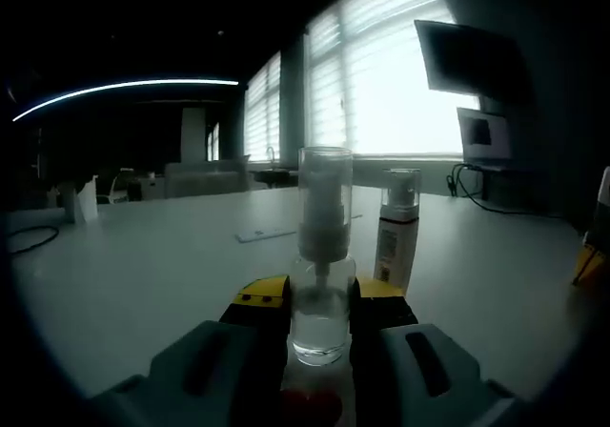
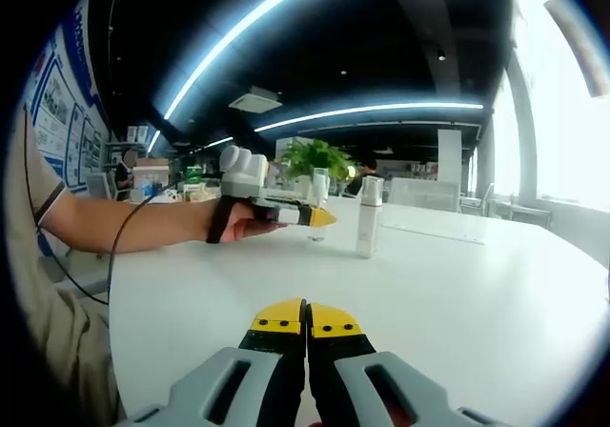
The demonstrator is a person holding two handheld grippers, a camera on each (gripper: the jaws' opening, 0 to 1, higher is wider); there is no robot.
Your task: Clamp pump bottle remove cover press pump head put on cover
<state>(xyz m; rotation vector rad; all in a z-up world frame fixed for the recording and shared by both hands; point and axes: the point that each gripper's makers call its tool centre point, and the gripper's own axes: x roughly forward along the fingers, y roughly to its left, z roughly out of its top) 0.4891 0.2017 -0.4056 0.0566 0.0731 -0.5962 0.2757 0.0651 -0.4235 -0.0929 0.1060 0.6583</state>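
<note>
Left tongs (image 1: 319,305) grip the clear, capped pump bottle (image 1: 322,255); right tongs (image 2: 306,320) clenched, empty.

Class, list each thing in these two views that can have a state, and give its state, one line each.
Left gripper: shut on the clear pump bottle.
Clear pump bottle: upright on the table, clear cover on.
White bottle: upright, free, cap on.
Right gripper: shut, holding nothing.
</note>
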